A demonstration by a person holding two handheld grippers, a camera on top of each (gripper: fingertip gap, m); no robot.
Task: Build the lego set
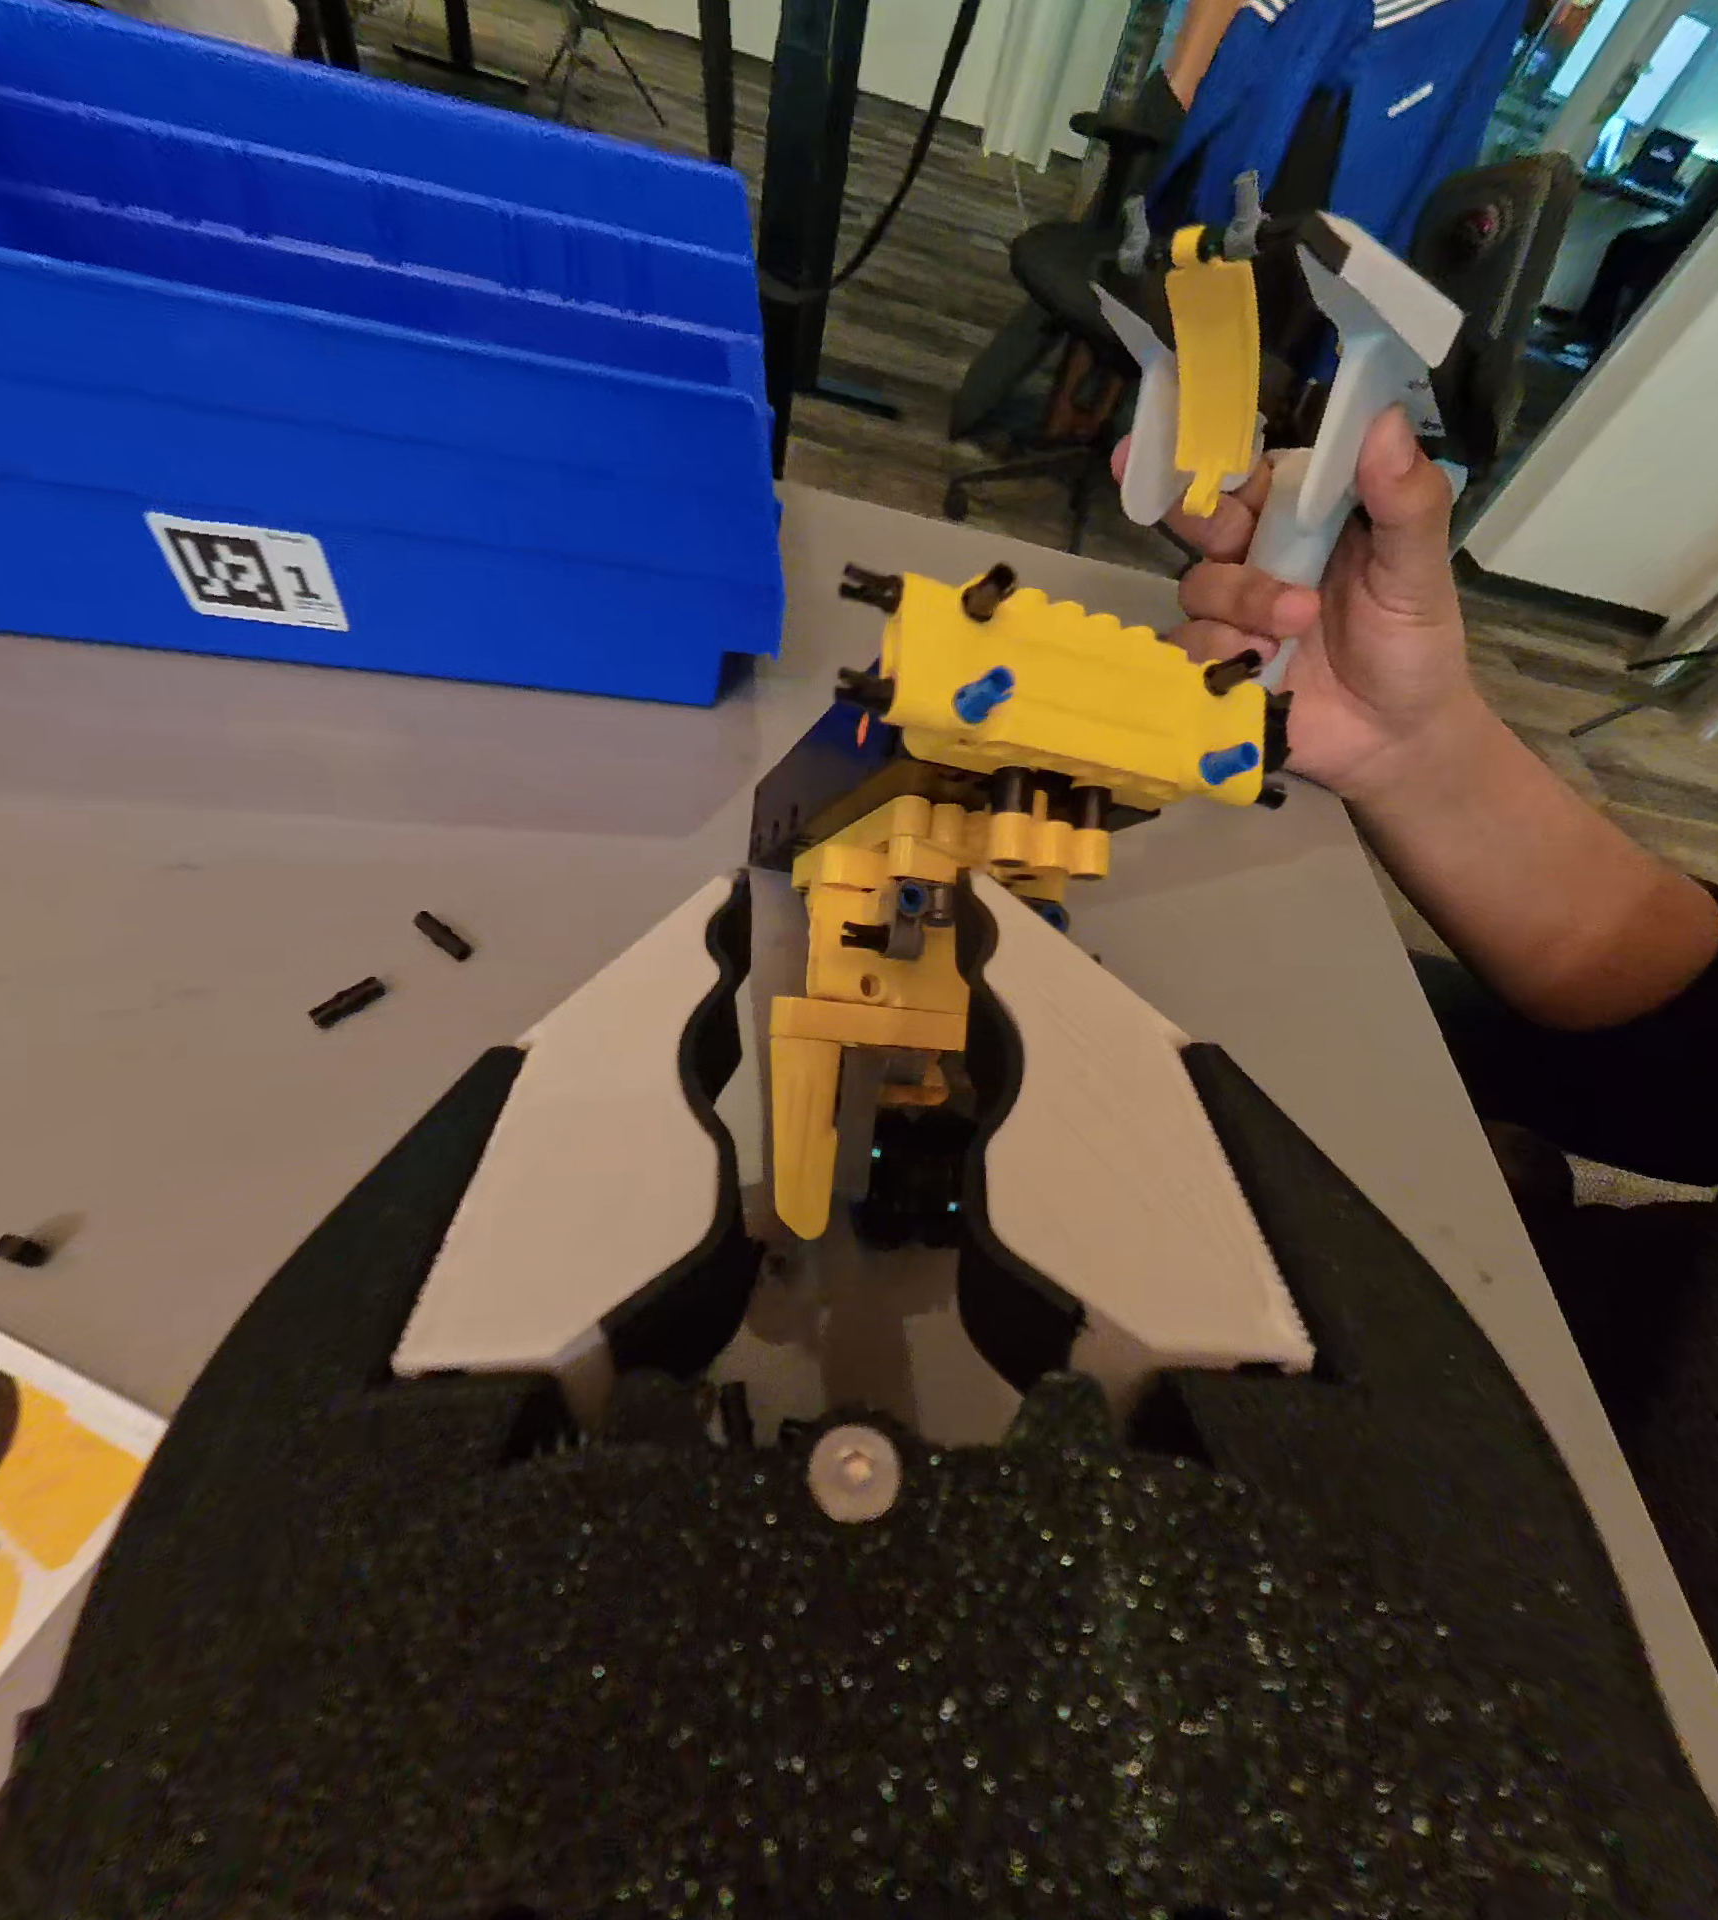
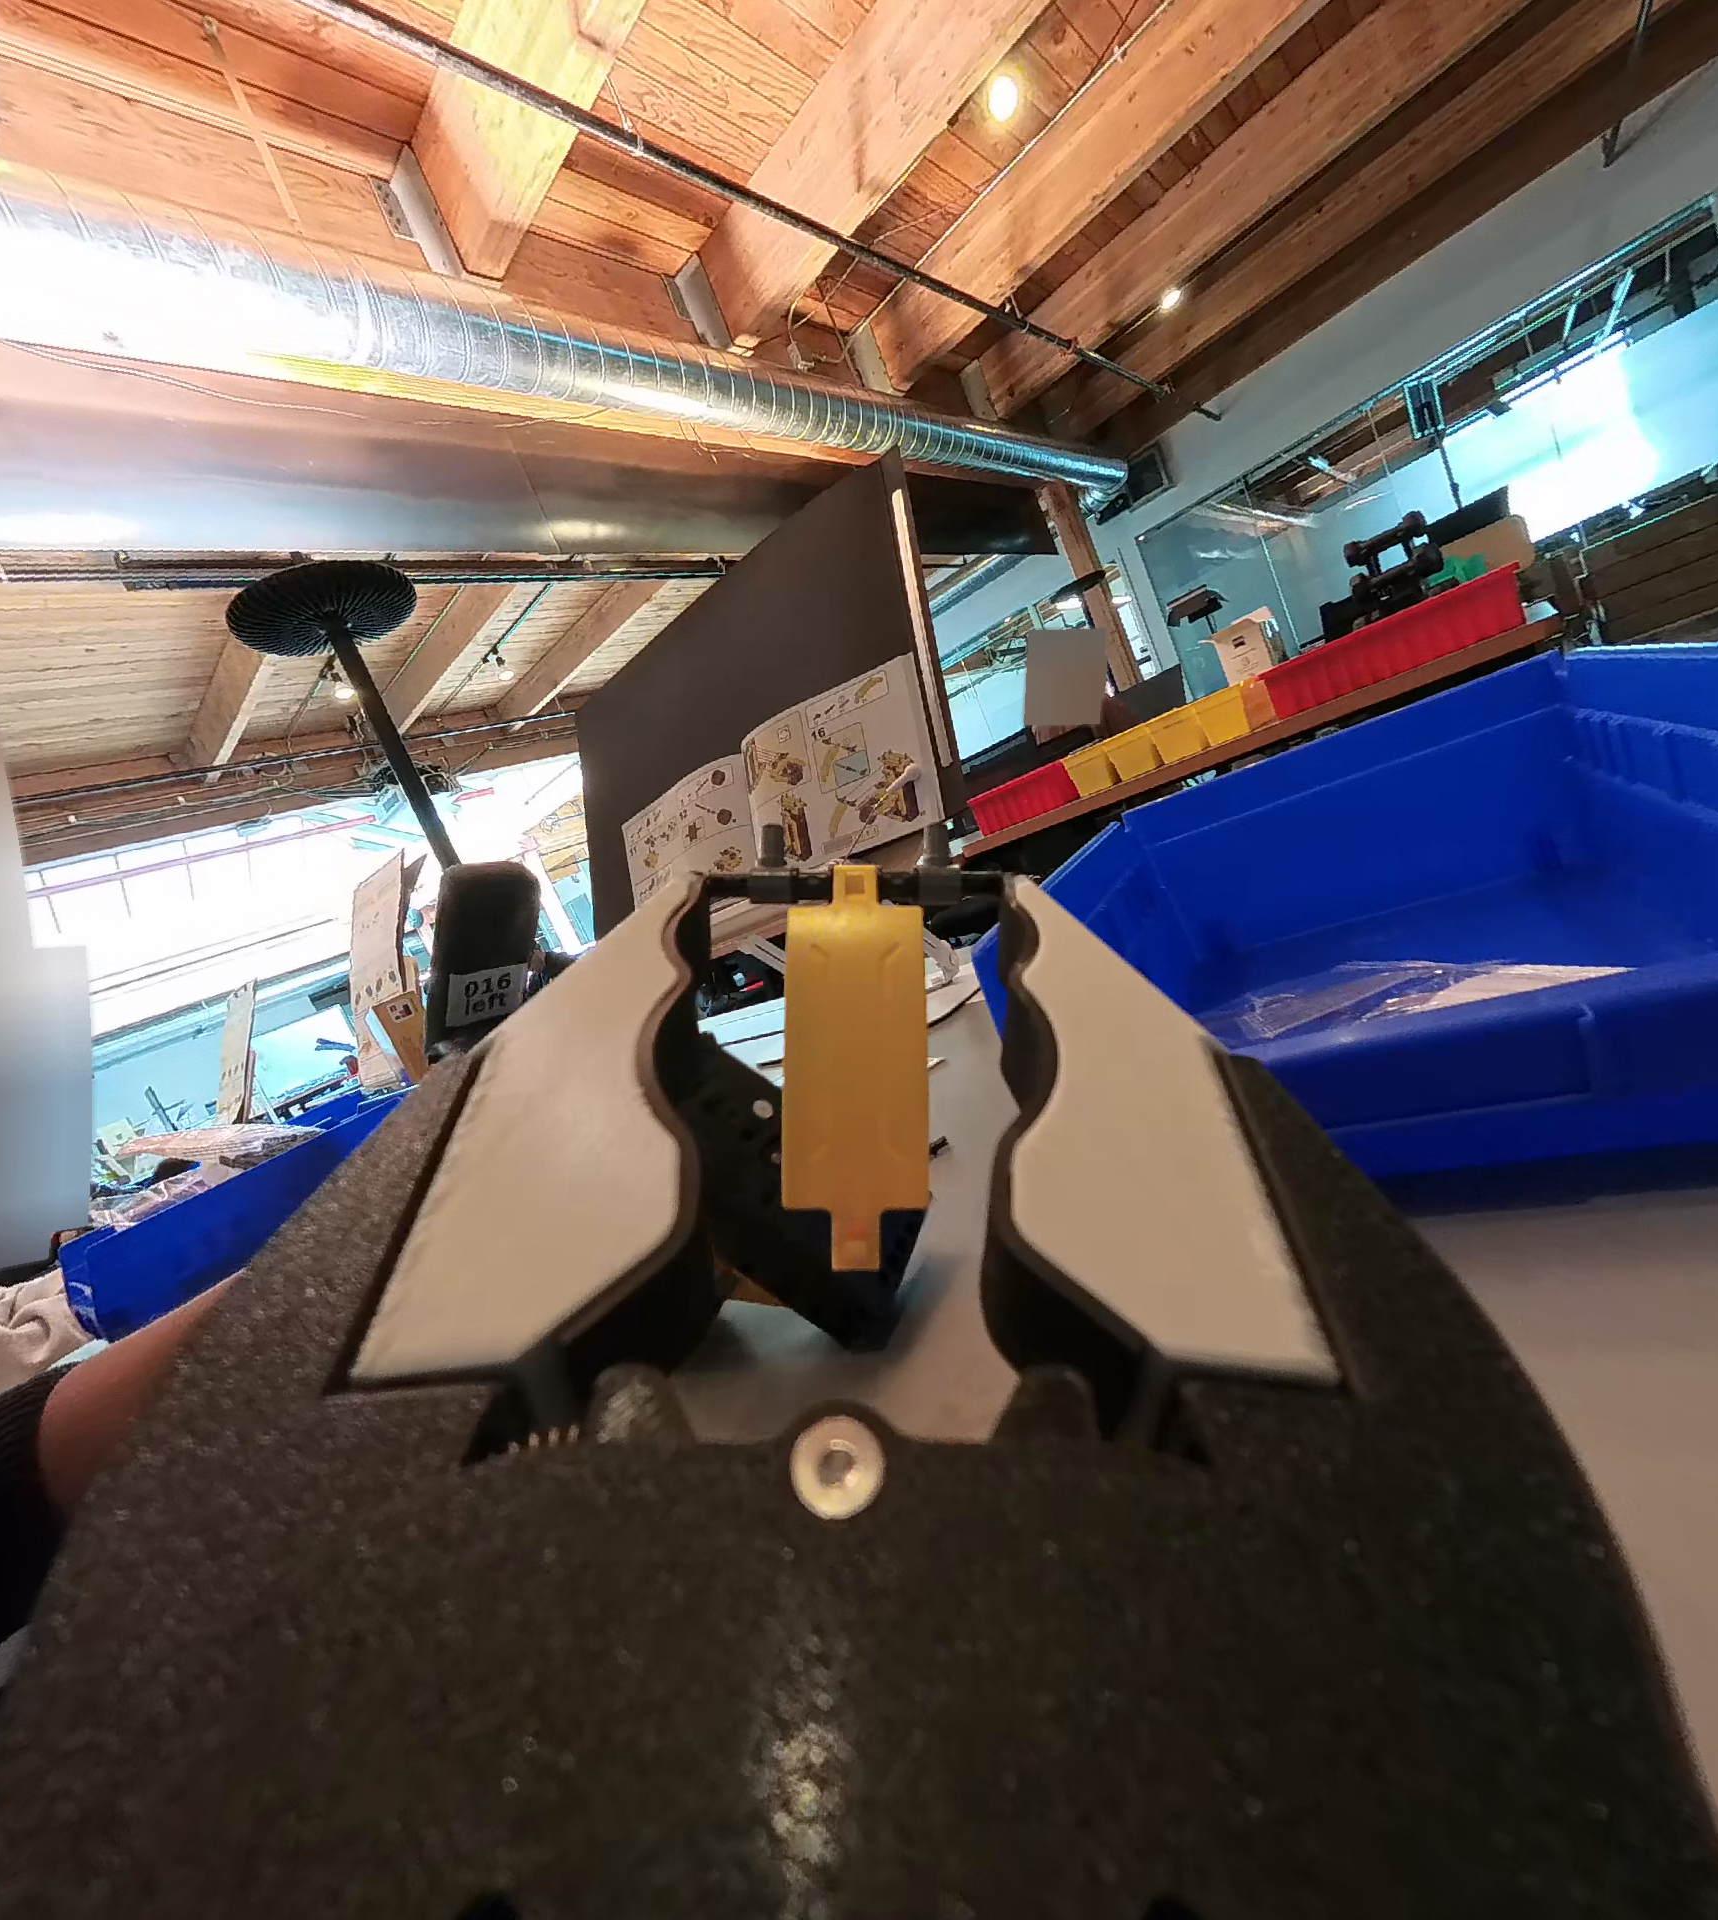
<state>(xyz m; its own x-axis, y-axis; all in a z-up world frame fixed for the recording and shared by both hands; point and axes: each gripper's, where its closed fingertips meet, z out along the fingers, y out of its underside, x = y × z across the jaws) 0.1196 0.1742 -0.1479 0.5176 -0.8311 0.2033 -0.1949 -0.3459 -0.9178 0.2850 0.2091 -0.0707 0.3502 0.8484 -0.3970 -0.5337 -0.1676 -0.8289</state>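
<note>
Fingers of the left gripper (image 1: 855,914) clamp the yellow brick model (image 1: 948,862) above the grey table (image 1: 211,831). Farther off, the right gripper (image 2: 855,883) pinches a black pin carrying a yellow panel (image 2: 855,1060), raised beside the model; blue bins (image 1: 315,364) behind.

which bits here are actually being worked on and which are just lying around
In hand:
- left gripper shut on yellow brick model
- right gripper holding yellow curved panel by its pin bar

Lying about:
- loose black pins
- blue bin
- instruction booklet
</note>
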